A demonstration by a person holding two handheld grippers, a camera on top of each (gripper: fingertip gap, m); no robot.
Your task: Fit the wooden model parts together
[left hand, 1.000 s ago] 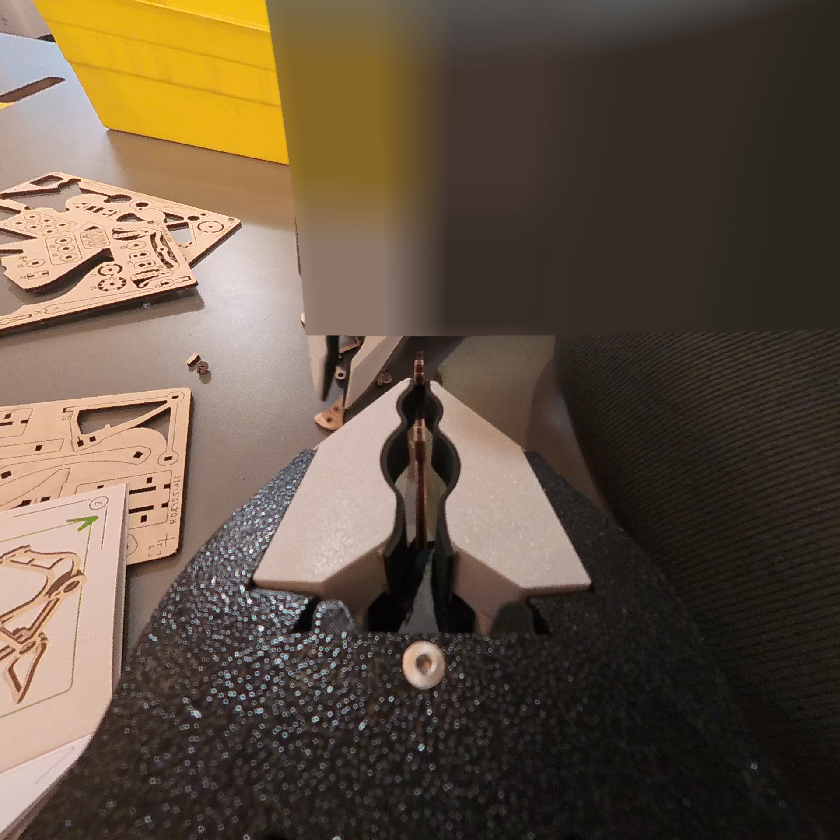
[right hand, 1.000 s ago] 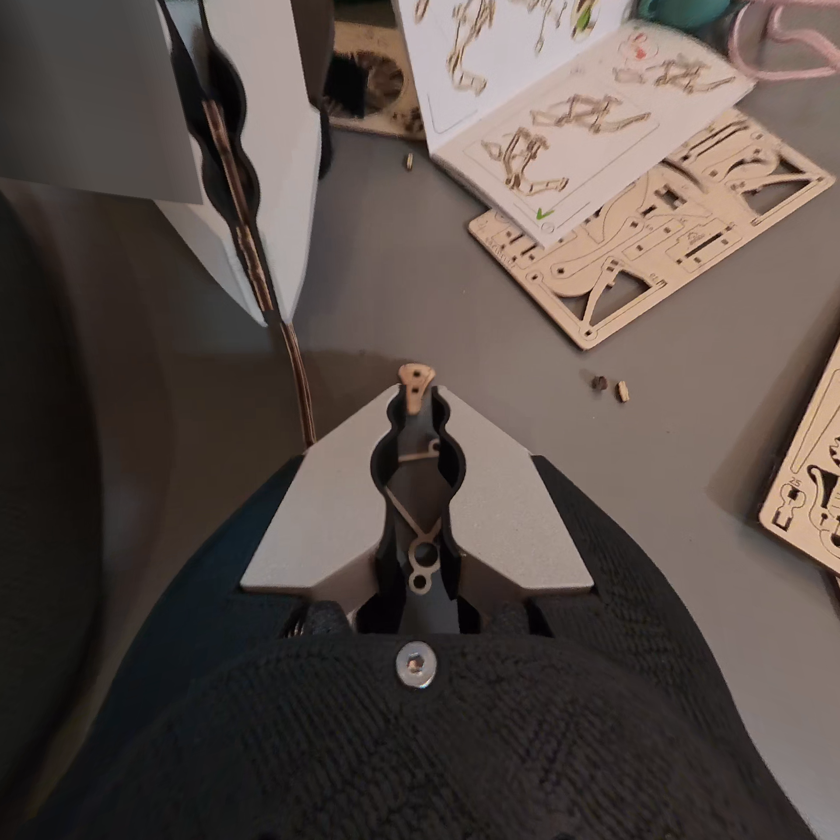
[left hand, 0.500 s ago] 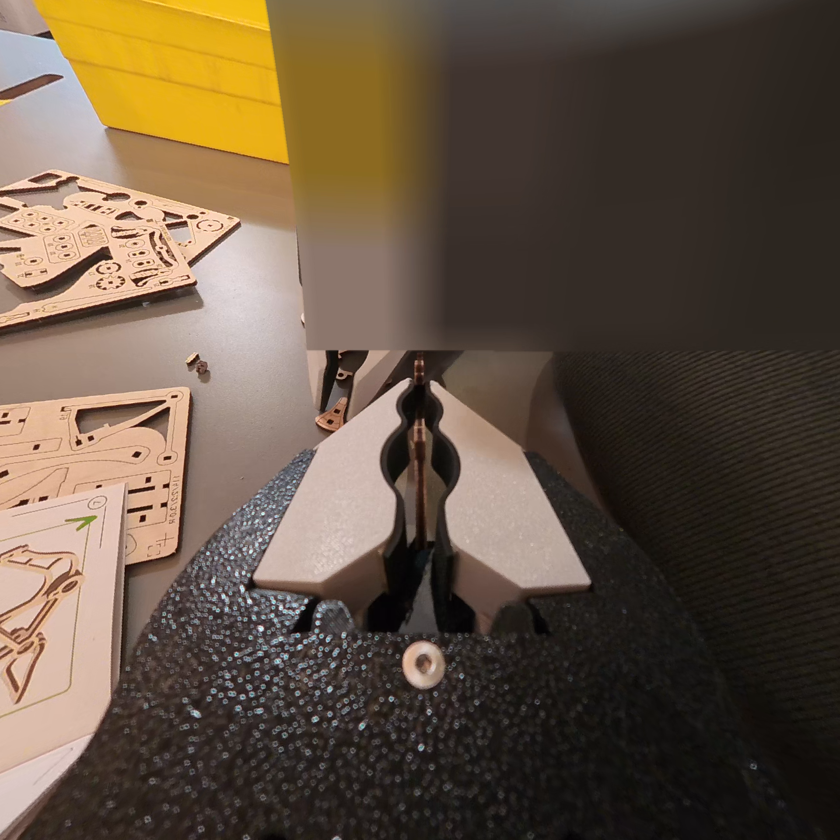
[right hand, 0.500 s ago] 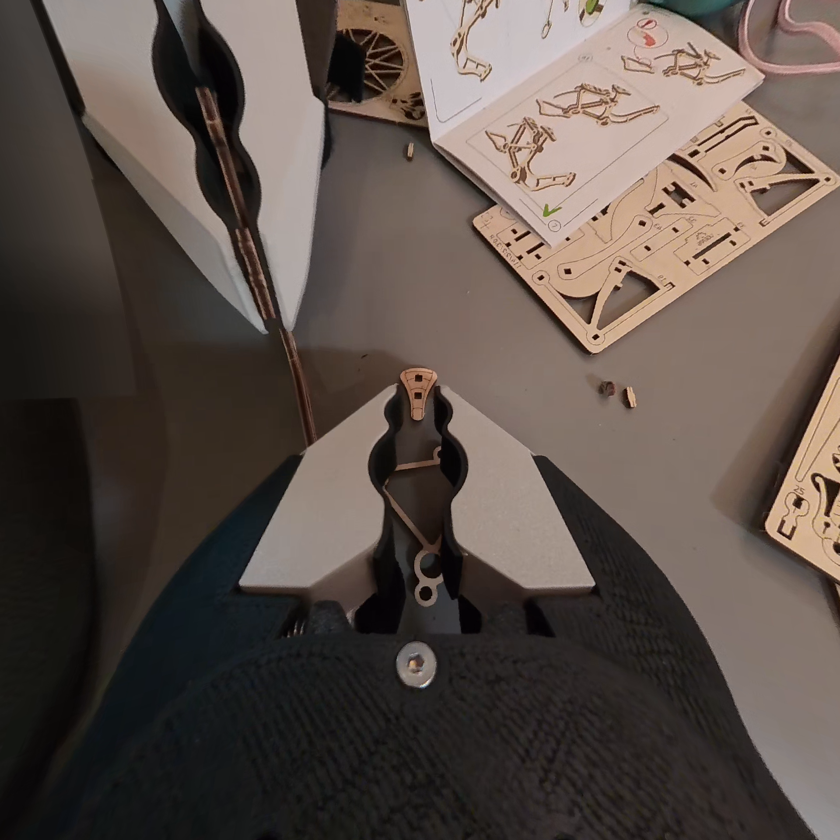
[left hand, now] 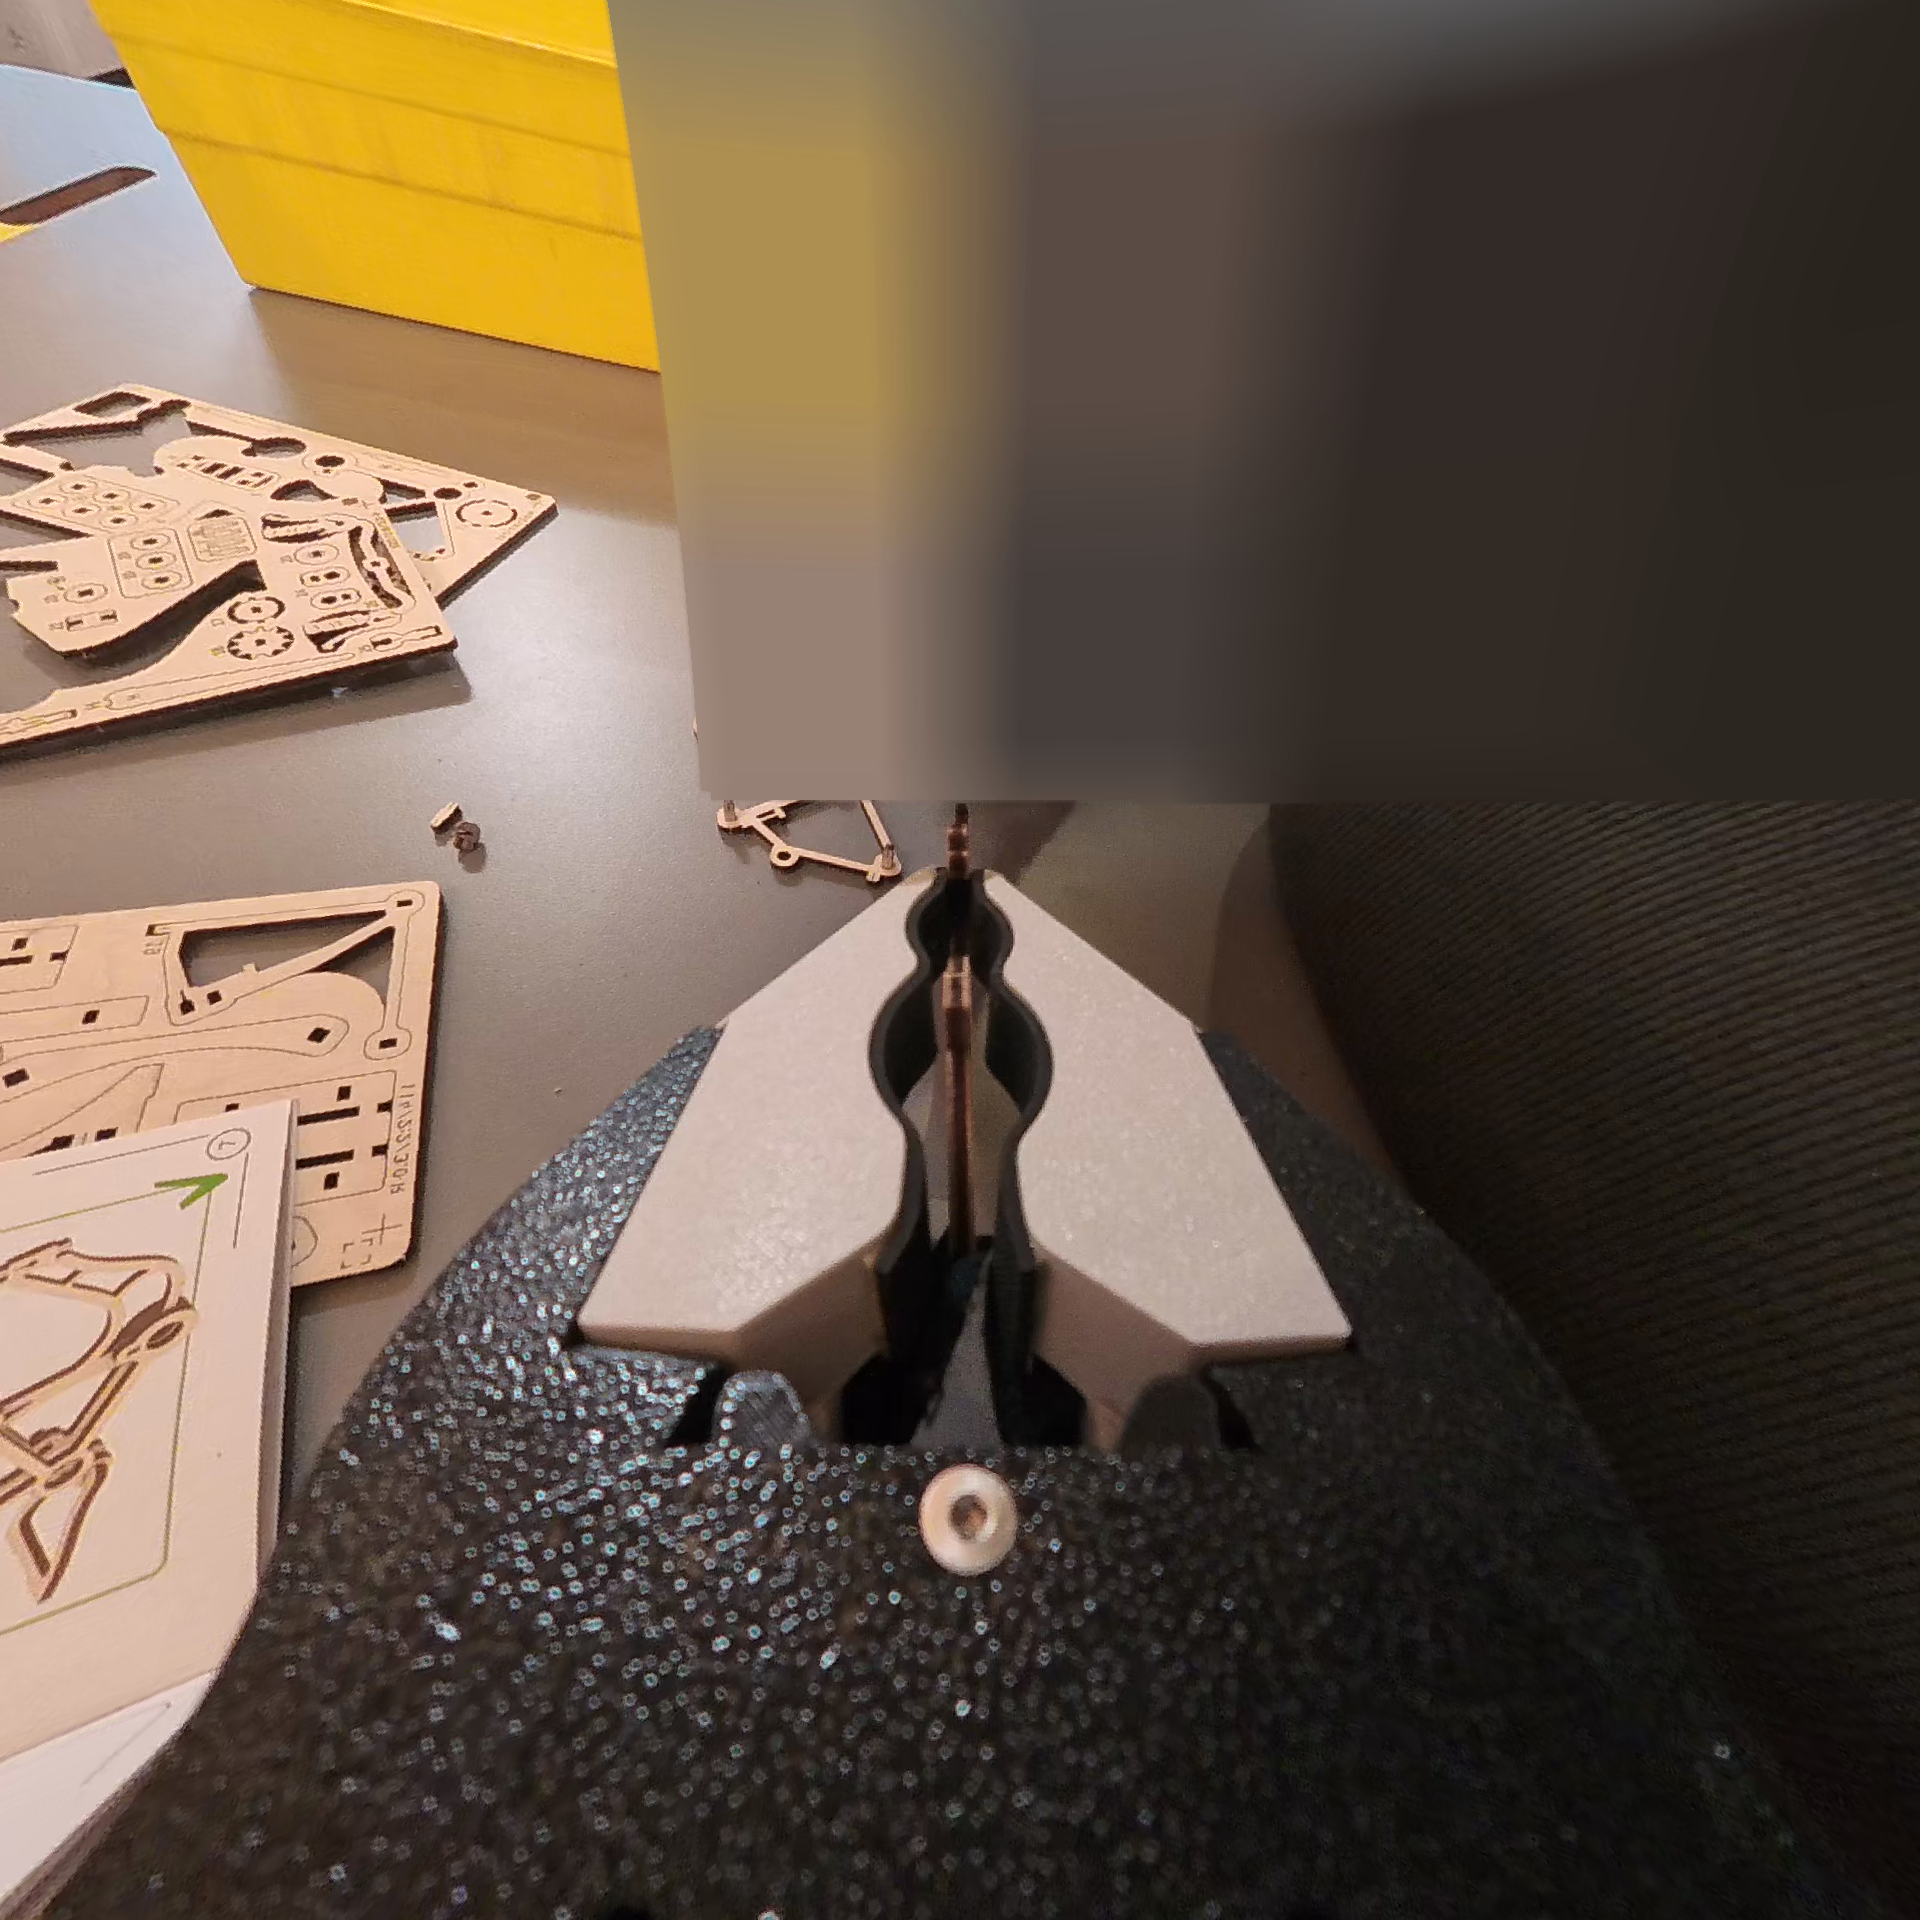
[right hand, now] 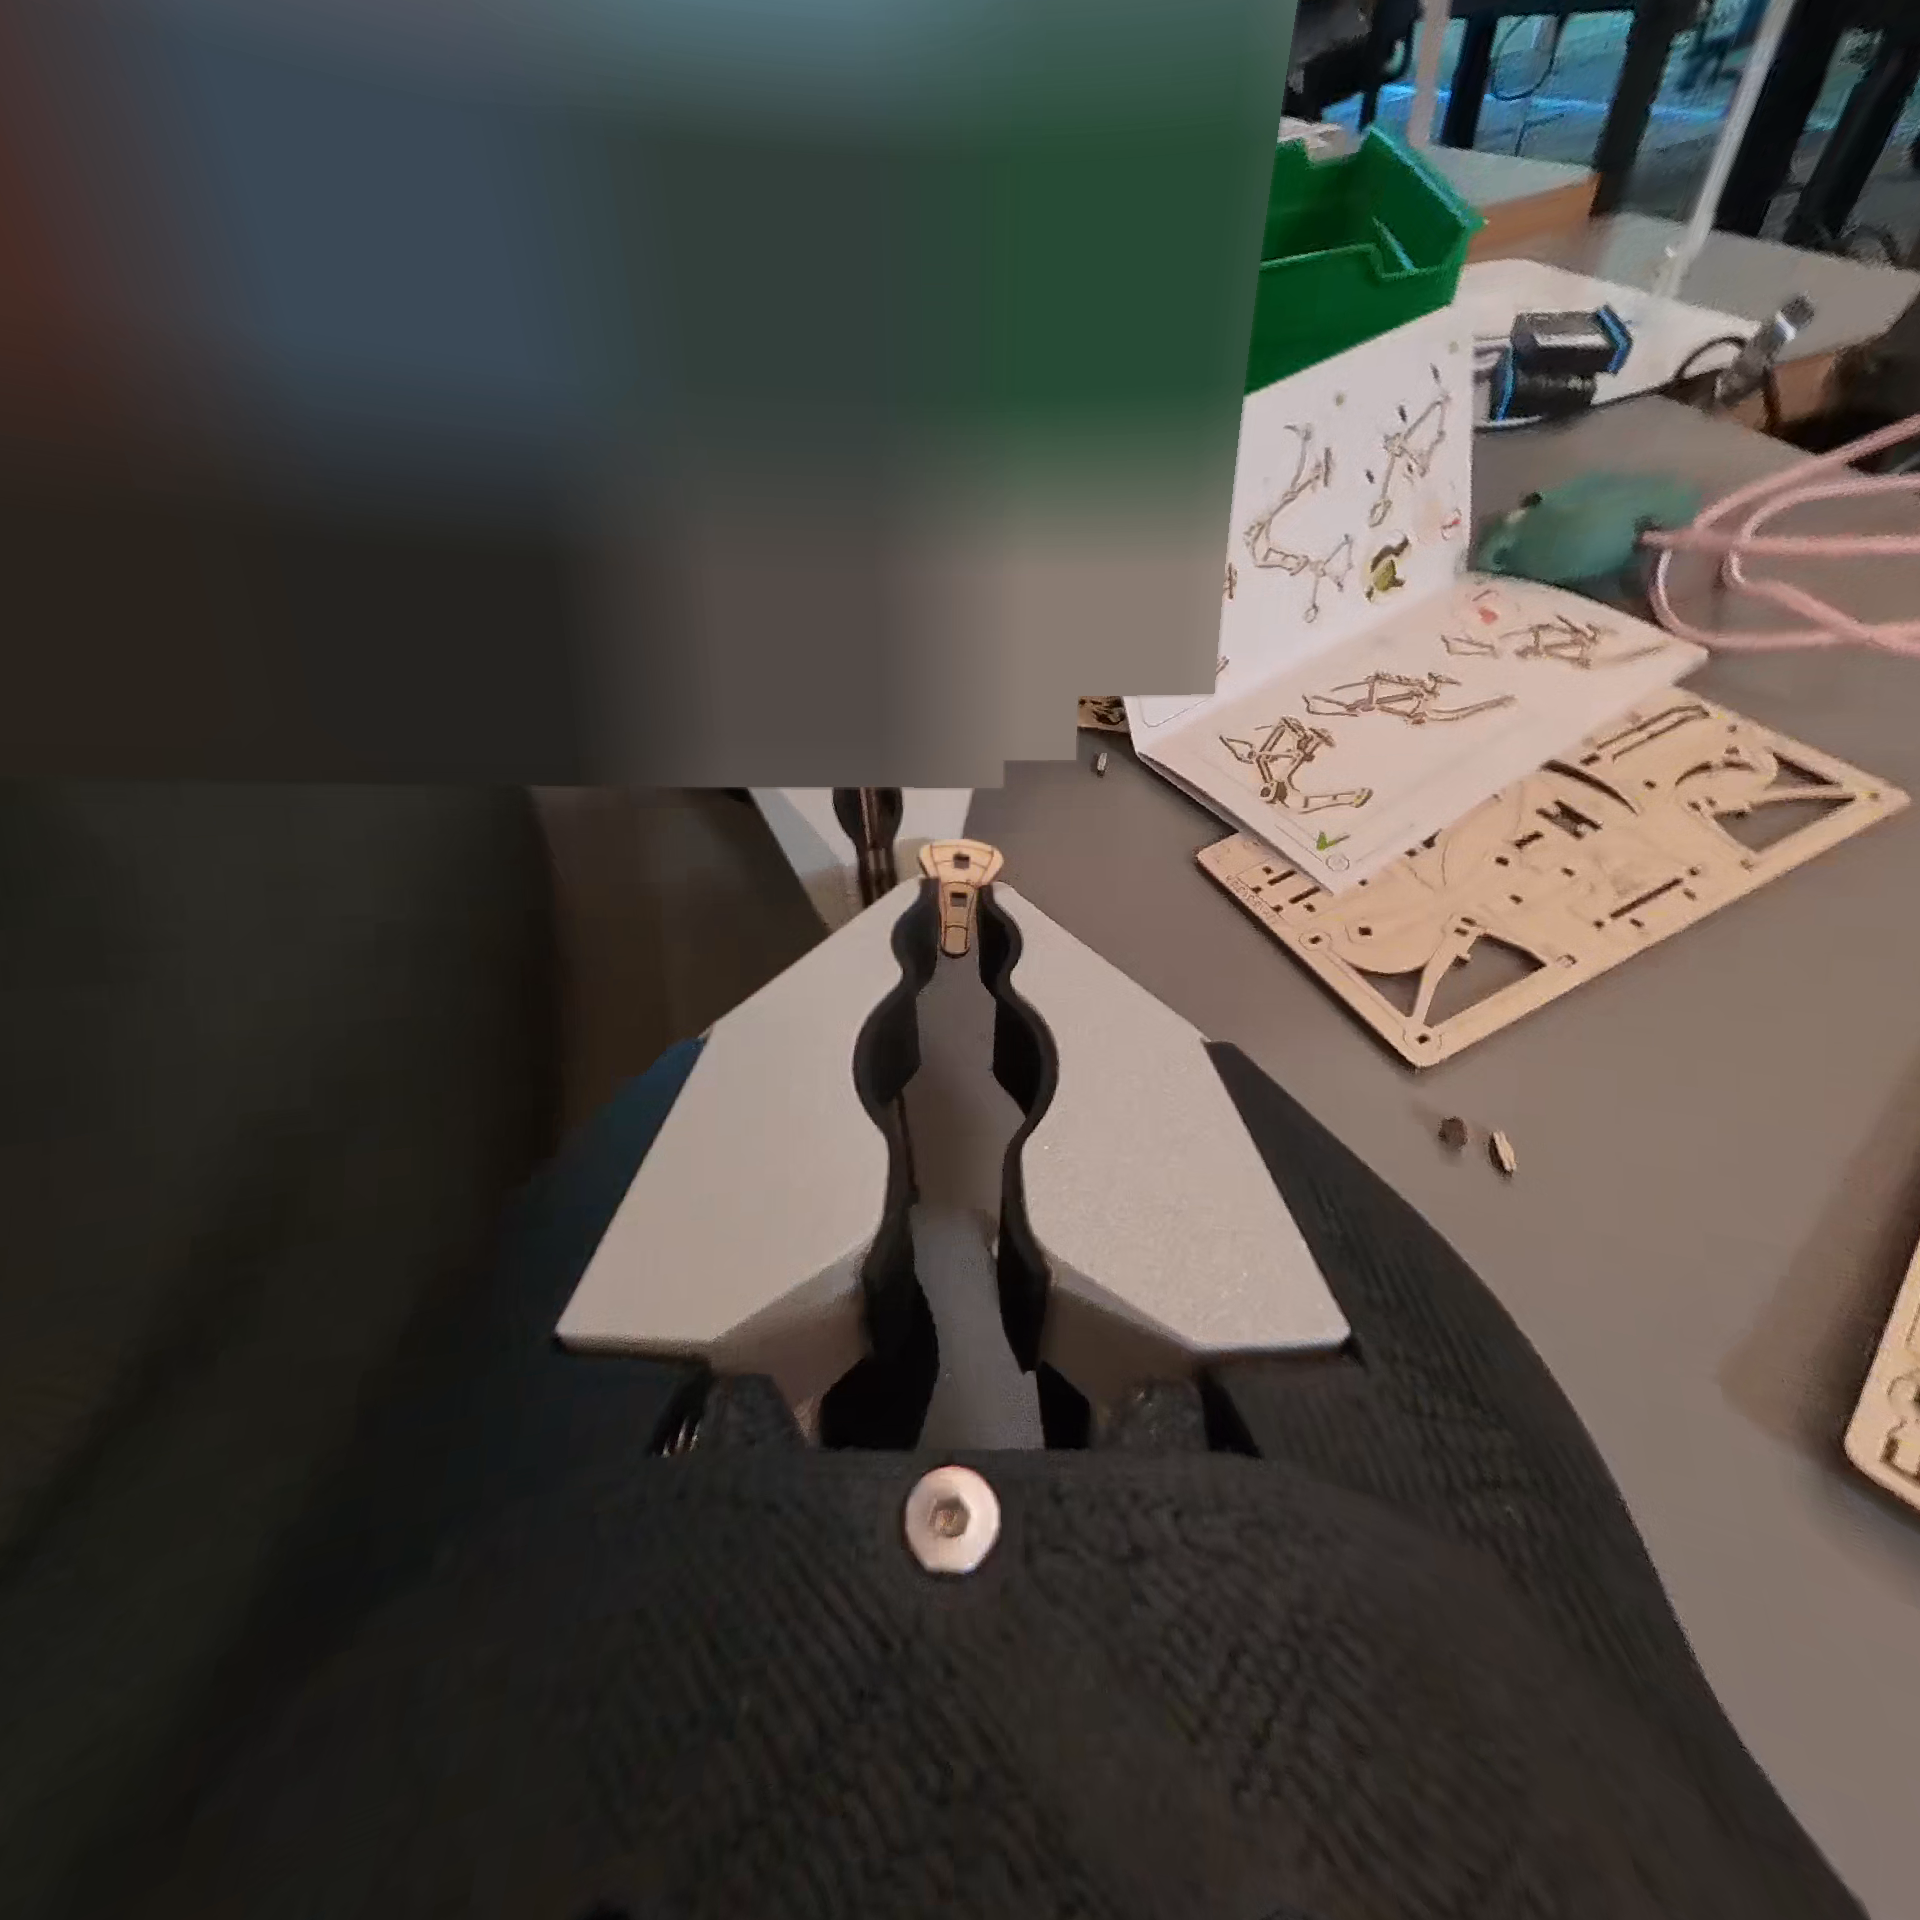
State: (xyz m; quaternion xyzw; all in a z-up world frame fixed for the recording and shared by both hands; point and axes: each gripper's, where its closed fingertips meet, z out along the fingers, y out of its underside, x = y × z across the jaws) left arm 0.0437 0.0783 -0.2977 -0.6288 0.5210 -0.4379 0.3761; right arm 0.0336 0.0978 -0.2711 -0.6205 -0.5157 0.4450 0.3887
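My left gripper (left hand: 958, 883) is shut on a thin wooden model part (left hand: 956, 1039), seen edge-on between the fingers and sticking out past the tips. My right gripper (right hand: 961, 888) is shut on a small light wooden part (right hand: 958, 873) with a fan-shaped head that pokes out of the tips. In the right wrist view the left gripper's fingers (right hand: 878, 831) show just beyond, under a blurred patch. In the left wrist view a light triangular wooden frame (left hand: 816, 836) shows under the blurred patch; I cannot tell whether it is held or lies on the grey table (left hand: 582, 935).
Cut-out wooden sheets (left hand: 208, 582) (left hand: 208, 1039) (right hand: 1558, 894) and an open instruction booklet (left hand: 125, 1351) (right hand: 1403, 707) lie on the table. Two tiny loose bits (left hand: 462, 826) (right hand: 1475, 1138) lie near. A yellow box (left hand: 395, 187), a green bin (right hand: 1351, 239) and pink cables (right hand: 1766, 551) stand farther off. My left and right fingertips are right by each other.
The right gripper has tilted up and shifted, so the left gripper now sits farther off behind the patch. The left gripper has barely moved. The triangular frame now shows ahead of the left tips.
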